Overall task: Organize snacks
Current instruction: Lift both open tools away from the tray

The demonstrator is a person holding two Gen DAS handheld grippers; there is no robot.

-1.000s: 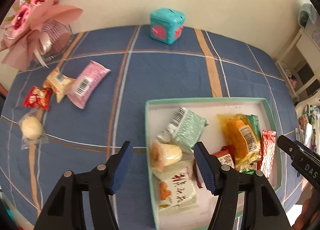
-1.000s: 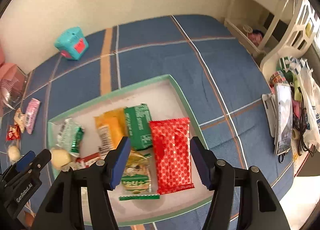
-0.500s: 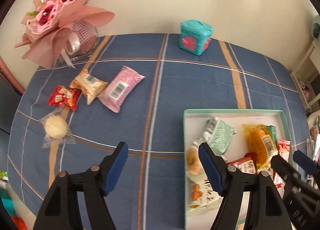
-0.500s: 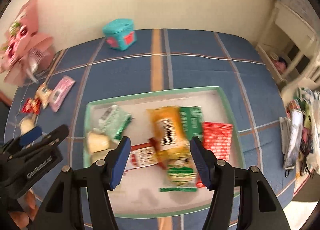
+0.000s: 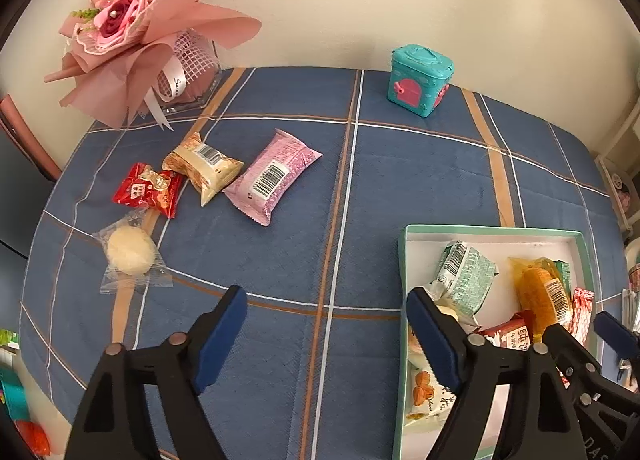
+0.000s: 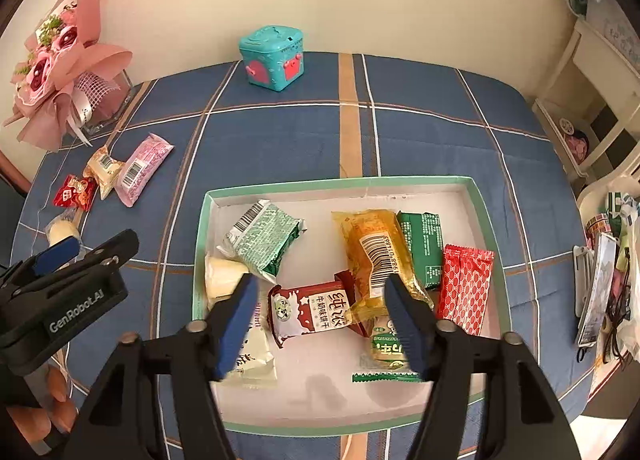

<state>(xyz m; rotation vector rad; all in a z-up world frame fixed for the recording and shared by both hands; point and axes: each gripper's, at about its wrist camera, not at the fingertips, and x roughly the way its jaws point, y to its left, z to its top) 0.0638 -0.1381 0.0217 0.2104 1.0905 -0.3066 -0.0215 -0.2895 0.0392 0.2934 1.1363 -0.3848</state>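
A green-rimmed white tray (image 6: pixel 476 196) on the blue plaid tablecloth holds several wrapped snacks, among them a red milk biscuit pack (image 6: pixel 312 310). The tray also shows in the left wrist view (image 5: pixel 480 229). To its left on the cloth lie a pink pack (image 5: pixel 272 176), a beige pack (image 5: pixel 204 164), a red pack (image 5: pixel 146 188) and a clear-wrapped round cake (image 5: pixel 130 252). My left gripper (image 5: pixel 328 336) is open and empty above the cloth, left of the tray. My right gripper (image 6: pixel 320 320) is open and empty above the tray's snacks.
A pink bouquet in a glass vase (image 5: pixel 136 20) stands at the back left. A teal toy box (image 5: pixel 420 80) stands at the back by the wall. A white shelf (image 6: pixel 592 100) and clutter (image 6: pixel 608 272) are beyond the table's right edge.
My left gripper has swung left, away from the tray toward the loose snacks on the cloth. My right gripper has shifted left and now sits over the tray's middle. Both stay open.
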